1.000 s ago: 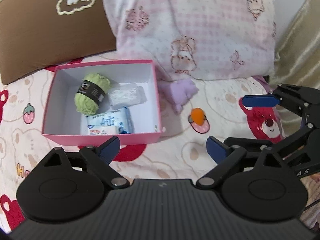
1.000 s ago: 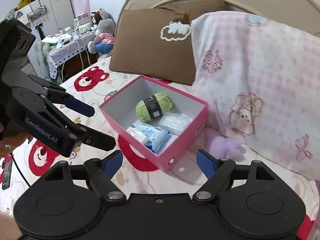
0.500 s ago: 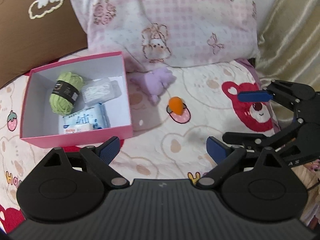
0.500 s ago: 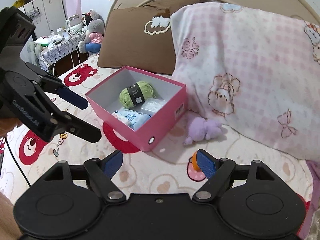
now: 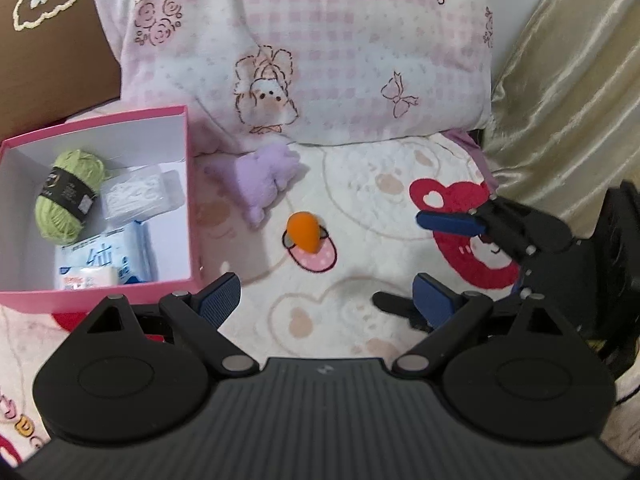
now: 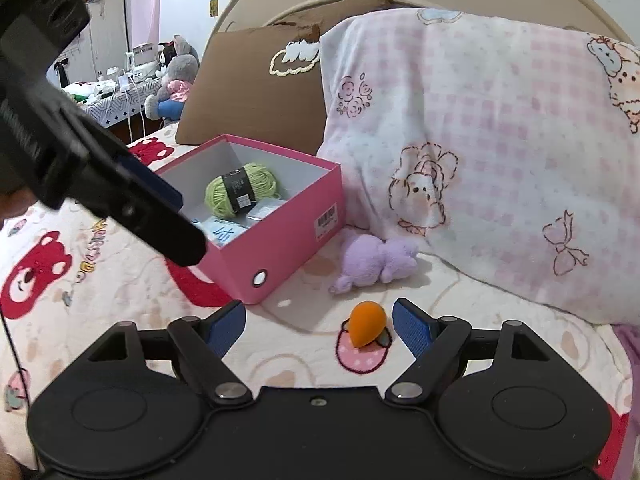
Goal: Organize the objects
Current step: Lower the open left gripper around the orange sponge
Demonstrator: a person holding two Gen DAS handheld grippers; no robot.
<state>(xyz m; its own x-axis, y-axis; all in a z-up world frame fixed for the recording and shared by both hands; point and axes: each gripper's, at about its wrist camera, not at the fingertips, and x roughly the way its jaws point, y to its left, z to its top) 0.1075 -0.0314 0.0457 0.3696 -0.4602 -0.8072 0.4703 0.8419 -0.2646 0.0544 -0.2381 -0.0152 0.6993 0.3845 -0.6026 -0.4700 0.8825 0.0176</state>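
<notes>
Bear-print bedspread (image 6: 120, 280): orange teardrop sponge (image 6: 367, 323) lying tilted, narrow tip toward camera; both jaws open, empty.

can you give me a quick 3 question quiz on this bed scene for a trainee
1. True or false: the green yarn lies inside the pink box.
2. Which loose item lies nearer the pink pillow: A the orange egg-shaped sponge, or B the purple plush toy?
3. What state are the left gripper and right gripper in?

Key: 1 true. 2 B. 3 both open, holding nothing.
</notes>
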